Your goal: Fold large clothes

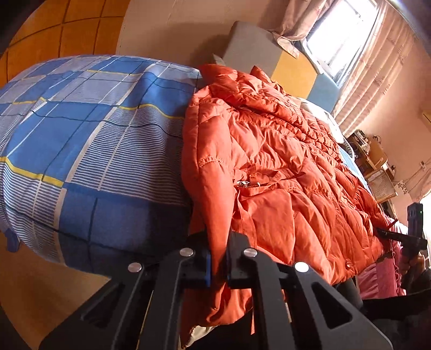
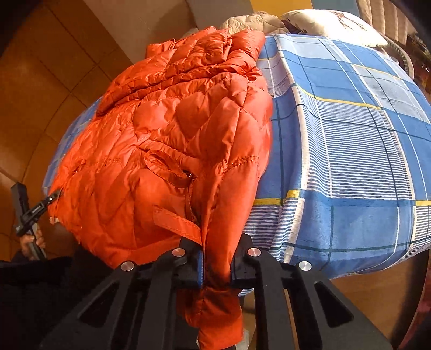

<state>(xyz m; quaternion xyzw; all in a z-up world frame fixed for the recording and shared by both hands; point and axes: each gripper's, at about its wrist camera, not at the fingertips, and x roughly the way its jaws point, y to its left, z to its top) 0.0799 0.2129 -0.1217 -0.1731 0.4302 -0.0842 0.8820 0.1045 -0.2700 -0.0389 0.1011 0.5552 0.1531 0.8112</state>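
Note:
An orange quilted puffer jacket (image 1: 282,172) lies spread on a bed with a blue plaid sheet (image 1: 80,140). My left gripper (image 1: 218,265) is shut on the jacket's sleeve near the bed's edge, with the cuff hanging below the jaws. My right gripper (image 2: 216,265) is shut on the other sleeve of the jacket (image 2: 167,129), its cuff drooping below. Each gripper shows small in the other's view, the right at the far right of the left wrist view (image 1: 412,234) and the left at the far left of the right wrist view (image 2: 29,212).
The plaid sheet (image 2: 350,150) covers the mattress beside the jacket. Pillows (image 2: 323,24) lie at the bed's head. A padded headboard (image 1: 269,53), a curtained window (image 1: 342,35) and a cluttered shelf (image 1: 371,158) stand beyond. Pink fabric (image 1: 377,280) hangs near the bed's edge. Tiled floor (image 2: 40,94) surrounds the bed.

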